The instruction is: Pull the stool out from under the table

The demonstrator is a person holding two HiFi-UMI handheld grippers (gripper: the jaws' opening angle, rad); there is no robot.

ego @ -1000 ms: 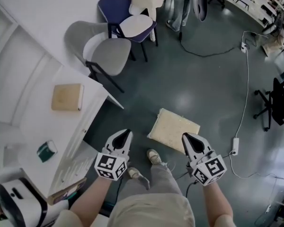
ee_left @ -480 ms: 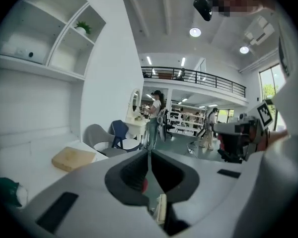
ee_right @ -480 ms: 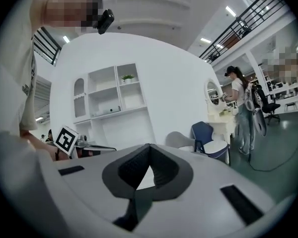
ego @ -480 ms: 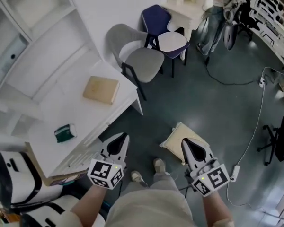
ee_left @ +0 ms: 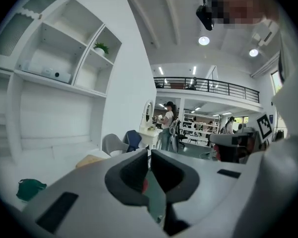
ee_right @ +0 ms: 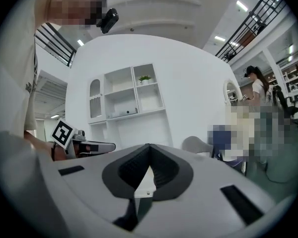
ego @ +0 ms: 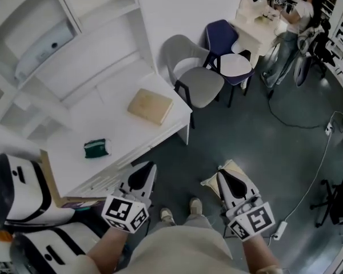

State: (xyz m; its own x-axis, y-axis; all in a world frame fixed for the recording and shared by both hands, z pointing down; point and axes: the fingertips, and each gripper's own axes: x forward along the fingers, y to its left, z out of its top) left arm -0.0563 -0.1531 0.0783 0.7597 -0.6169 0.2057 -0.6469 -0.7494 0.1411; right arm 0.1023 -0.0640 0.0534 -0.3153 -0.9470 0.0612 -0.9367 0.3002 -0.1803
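The stool [ego: 233, 169], with a square cream cushion, stands on the dark floor to the right of the white table [ego: 171, 127]; my right gripper hides most of it. Both grippers hang low in front of me, above the floor, touching nothing. My left gripper [ego: 147, 167] is shut and empty, near the table's front corner. My right gripper [ego: 223, 176] is shut and empty, just this side of the stool. In the left gripper view the left gripper [ee_left: 150, 153] has its jaws together. In the right gripper view the right gripper [ee_right: 148, 148] has its jaws meeting at the tip.
A tan book [ego: 151, 106] and a green object [ego: 96, 148] lie on the table. White shelves [ego: 57, 50] rise behind it. A grey chair [ego: 195, 76] and a blue chair [ego: 227, 50] stand past the table's far end. White-and-black machines [ego: 17, 190] sit lower left. A cable and power strip [ego: 280, 229] lie on the floor to the right.
The head view has swung left: table and shelves now fill more of the picture, and the stool has slid behind the right gripper. Both grippers stay shut and low.
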